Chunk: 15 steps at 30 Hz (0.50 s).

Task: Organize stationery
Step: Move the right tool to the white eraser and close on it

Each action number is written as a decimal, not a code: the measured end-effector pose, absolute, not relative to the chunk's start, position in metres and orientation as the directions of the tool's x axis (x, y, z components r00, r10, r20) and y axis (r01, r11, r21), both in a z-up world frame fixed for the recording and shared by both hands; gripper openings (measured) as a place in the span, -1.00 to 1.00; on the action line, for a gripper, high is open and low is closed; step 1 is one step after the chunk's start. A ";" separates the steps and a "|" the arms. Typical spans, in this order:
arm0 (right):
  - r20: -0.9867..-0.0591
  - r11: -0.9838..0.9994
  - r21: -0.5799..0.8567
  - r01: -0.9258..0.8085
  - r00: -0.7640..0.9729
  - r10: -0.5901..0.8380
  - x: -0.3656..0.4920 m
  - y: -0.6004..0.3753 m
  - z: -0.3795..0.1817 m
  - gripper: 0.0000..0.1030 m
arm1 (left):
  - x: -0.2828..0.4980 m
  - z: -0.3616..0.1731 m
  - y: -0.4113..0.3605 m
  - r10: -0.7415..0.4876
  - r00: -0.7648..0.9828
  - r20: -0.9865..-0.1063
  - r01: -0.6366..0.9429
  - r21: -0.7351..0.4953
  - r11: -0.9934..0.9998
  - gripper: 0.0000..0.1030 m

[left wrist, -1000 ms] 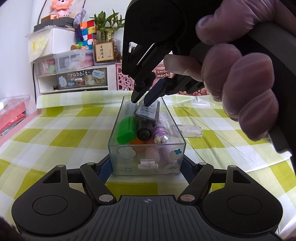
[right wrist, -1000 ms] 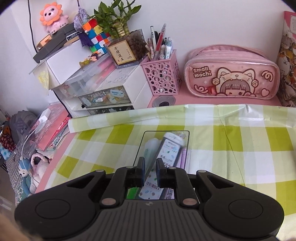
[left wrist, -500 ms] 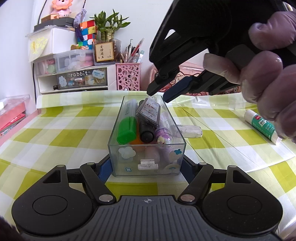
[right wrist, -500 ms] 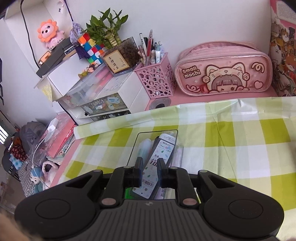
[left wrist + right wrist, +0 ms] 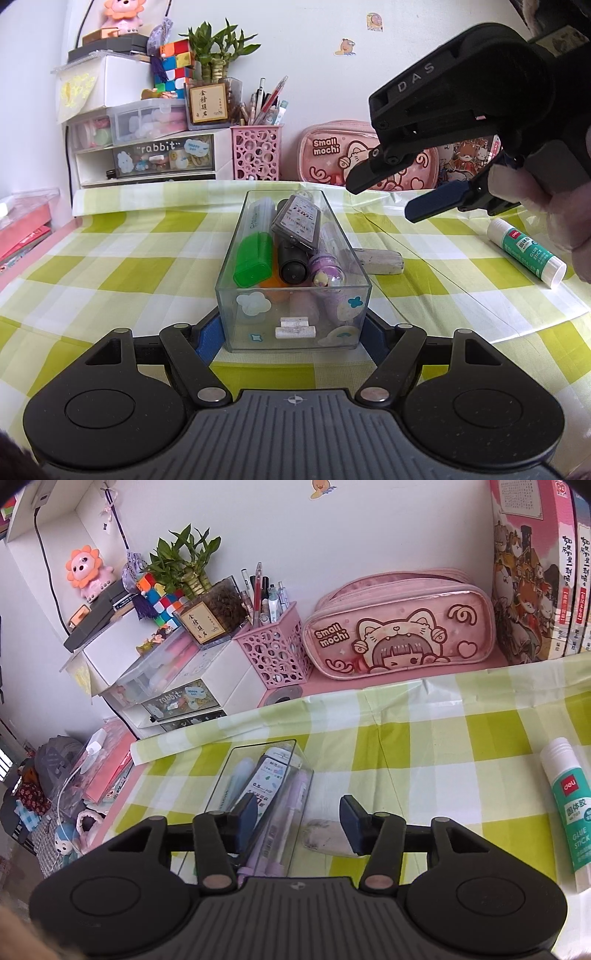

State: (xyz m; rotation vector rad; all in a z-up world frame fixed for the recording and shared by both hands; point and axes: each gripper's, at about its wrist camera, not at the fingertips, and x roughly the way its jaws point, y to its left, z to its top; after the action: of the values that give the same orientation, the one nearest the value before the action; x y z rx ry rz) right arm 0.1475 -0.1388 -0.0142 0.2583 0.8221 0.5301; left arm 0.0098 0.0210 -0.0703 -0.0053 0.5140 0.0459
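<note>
Risen off the box [image 5: 295, 295], right gripper [image 5: 299, 821] gapes empty; left gripper [image 5: 291, 332] clamps the clear, crammed box.

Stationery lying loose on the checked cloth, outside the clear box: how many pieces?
2. A worn eraser lies right beside the clear box, and a glue stick lies further right. More may be out of view.
</note>
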 end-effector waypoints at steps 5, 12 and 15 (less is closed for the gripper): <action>-0.624 0.865 0.261 -0.430 0.608 0.490 0.142 -0.150 -0.028 0.45 | 0.010 -0.070 0.021 0.043 0.870 -0.492 -0.045 0.007 0.999 0.42; -0.644 0.812 0.145 -0.565 0.569 0.511 0.140 -0.156 -0.053 0.46 | 0.010 -0.070 0.020 0.043 0.869 -0.493 -0.045 0.008 0.999 0.42; -0.646 0.789 0.097 -0.607 0.565 0.514 0.141 -0.148 -0.059 0.47 | 0.010 -0.070 0.020 0.044 0.869 -0.493 -0.046 0.008 0.999 0.42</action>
State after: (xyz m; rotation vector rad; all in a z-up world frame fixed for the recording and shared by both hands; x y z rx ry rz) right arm 0.1408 -0.1479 -0.0591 -0.1419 0.7116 0.6613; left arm 0.0103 0.0204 -0.0704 -0.0039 0.5158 0.0467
